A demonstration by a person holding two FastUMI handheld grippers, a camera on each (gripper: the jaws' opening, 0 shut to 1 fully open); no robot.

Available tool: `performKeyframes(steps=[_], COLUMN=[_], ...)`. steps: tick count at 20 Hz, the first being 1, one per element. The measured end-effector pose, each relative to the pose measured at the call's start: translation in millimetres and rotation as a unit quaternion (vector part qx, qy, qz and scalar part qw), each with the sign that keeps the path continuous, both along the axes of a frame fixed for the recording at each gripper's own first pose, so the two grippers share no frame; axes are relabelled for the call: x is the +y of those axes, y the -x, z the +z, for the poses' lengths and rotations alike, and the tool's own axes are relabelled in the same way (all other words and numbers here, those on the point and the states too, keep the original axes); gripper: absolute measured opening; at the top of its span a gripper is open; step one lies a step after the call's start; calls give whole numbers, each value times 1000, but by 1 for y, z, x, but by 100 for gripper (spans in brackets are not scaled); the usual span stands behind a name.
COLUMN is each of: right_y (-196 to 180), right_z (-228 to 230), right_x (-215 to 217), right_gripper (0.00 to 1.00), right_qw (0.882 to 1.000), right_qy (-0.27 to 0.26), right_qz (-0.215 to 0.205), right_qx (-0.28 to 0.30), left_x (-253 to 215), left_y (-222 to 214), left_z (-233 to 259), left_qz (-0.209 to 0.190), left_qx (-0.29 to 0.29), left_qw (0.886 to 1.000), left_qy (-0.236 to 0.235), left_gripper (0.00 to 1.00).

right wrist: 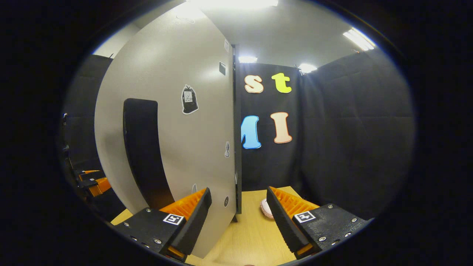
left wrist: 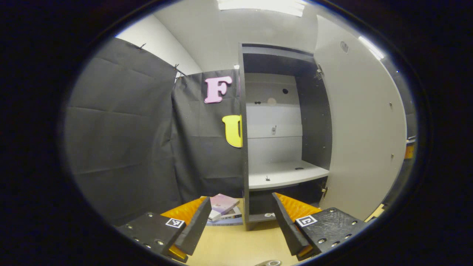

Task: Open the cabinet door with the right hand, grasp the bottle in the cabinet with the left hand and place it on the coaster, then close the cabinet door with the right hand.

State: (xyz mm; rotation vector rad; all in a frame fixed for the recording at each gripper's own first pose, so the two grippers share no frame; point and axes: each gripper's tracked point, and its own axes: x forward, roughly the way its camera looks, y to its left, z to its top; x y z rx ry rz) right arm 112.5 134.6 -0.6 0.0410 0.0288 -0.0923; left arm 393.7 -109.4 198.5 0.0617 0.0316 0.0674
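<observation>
Cabinet door wide open; both my claws empty, fingers apart.

L claw (left wrist: 239,218) faces the open cabinet (left wrist: 244,147) over the wooden table (left wrist: 236,247); pale shelf (left wrist: 284,173) inside, no bottle that I can make out on it; door (left wrist: 362,140) swung out to the right; stack of books (left wrist: 223,208) just left of the cabinet base. R claw (right wrist: 239,218) sits at the door's (right wrist: 177,122) free edge, not touching; long dark handle (right wrist: 142,151) on the door face; small round pale thing (right wrist: 265,208), maybe the coaster, on the table (right wrist: 251,240) by my right finger.

Left gripper view faces the open cabinet (left wrist: 281,147); right gripper view sits close behind its shared door (right wrist: 177,129).
</observation>
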Motion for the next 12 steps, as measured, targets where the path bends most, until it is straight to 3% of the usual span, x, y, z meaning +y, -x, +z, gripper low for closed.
performKeyframes(steps=[7,12], right_y=[-1,-2], right_z=[-2,-1], right_x=[8,33], right_gripper=[93,93], right_qw=[999,1000], right_qy=[-7,-10], right_qz=[-35,-17], right_qx=[-5,-14], left_x=[34,42], left_y=[2,0], left_z=[-4,-8], left_qz=[-3,4], left_qx=[0,6], left_qw=[1000,1000], left_qy=[1,4], left_gripper=[93,93])
